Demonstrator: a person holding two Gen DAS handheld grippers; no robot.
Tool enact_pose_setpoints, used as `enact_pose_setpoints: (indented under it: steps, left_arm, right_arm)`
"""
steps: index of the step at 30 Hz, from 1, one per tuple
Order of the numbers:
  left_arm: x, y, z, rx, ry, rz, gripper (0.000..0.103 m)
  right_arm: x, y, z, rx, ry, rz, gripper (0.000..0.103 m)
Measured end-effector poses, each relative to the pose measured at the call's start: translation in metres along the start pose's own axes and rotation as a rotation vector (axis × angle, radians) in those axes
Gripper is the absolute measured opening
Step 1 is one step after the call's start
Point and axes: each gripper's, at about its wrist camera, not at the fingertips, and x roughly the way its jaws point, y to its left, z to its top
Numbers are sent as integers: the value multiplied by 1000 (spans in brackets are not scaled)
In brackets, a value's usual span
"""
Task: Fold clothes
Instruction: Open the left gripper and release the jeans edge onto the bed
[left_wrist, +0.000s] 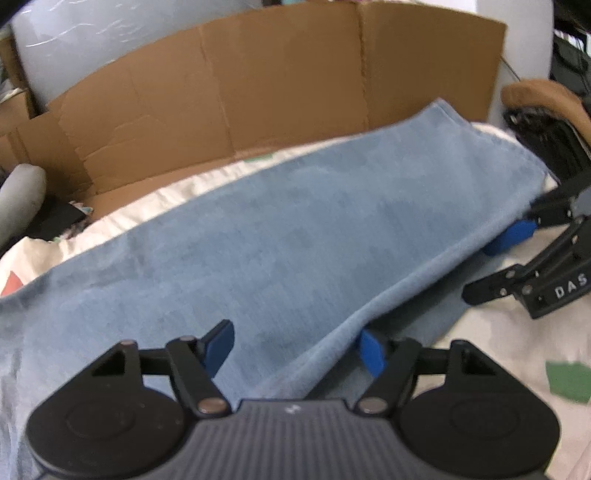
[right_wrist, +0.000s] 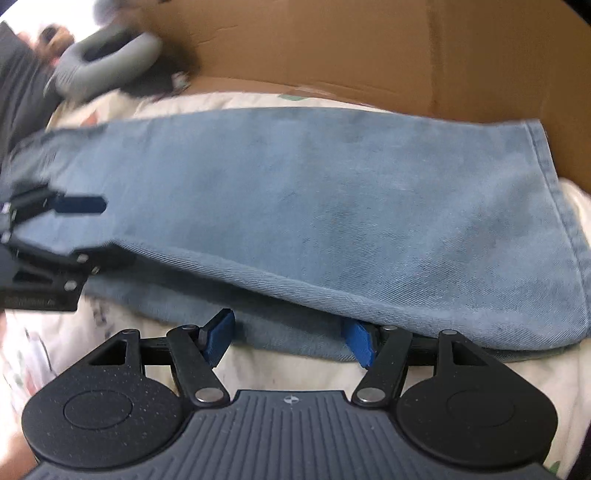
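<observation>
A pair of light blue jeans (left_wrist: 295, 229) lies flat on a cream patterned sheet (left_wrist: 517, 350), one leg stacked on the other. My left gripper (left_wrist: 295, 349) straddles the top leg's near edge. Its left pad rests over the denim and its right pad is tucked under the fold, with the jaws wide and not pinching. In the right wrist view the jeans (right_wrist: 332, 206) end in a hem at the right. My right gripper (right_wrist: 288, 343) is open at the near edge, its right pad slipped under the top leg. The left gripper (right_wrist: 96, 232) shows at that view's left side, and the right gripper (left_wrist: 487, 269) at the other view's right.
A brown cardboard wall (left_wrist: 258, 92) stands right behind the jeans. A grey neck pillow (right_wrist: 107, 59) lies at the far left corner. At the right are a brown padded armrest (left_wrist: 543, 96) and dark gear. The sheet (right_wrist: 295, 373) shows in front of the jeans.
</observation>
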Motion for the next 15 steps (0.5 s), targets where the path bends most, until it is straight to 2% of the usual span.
enact_pose_setpoints:
  steps: [3,5,7,15]
  left_arm:
    - [5,-6,-10,32,35,-4,74]
    - [3,-8,-17,52,32,30,74]
    - [-5,-9,-26,63,22,92,80]
    - [-37,23,-66,-58,61,214,81]
  right_arm:
    - [-3,3,-7,-15,15,-2,71]
    - [-6,2,-9,-7,17,4,71]
    - [-9,0,-10,14,20,16,71]
    - [-17,0,-17,47,33,54,70]
